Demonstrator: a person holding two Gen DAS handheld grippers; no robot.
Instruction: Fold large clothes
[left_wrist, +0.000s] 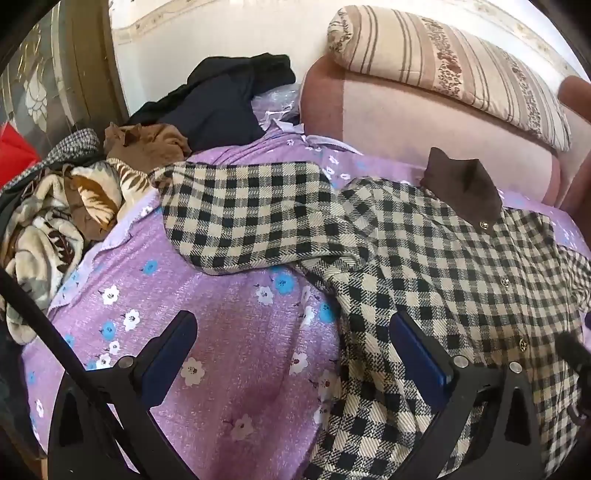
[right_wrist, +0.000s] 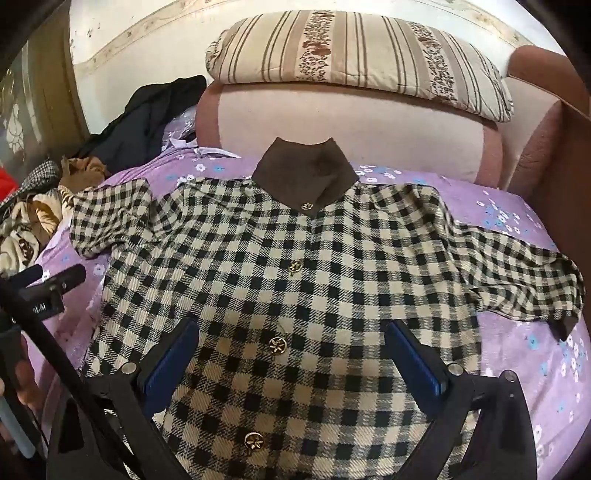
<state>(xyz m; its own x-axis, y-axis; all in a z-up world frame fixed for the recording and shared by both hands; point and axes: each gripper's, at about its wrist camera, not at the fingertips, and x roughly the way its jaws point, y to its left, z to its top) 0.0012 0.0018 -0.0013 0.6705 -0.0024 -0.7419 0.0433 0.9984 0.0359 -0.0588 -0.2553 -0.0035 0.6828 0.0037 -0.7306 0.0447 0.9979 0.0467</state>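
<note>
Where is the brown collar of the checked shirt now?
In the right wrist view the brown collar is top centre, at the far end of the checked shirt, just before the pink headboard.

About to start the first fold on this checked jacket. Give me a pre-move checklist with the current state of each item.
1. Checked jacket lying front up, buttoned: ok.
2. Brown collar flat at the top: ok.
3. Sleeve toward the clothes pile spread flat: not ok, it is rumpled.
4. Other sleeve laid out: ok.
5. Left tool open, holding nothing: ok.
6. Right tool open over the jacket front: ok.
</note>
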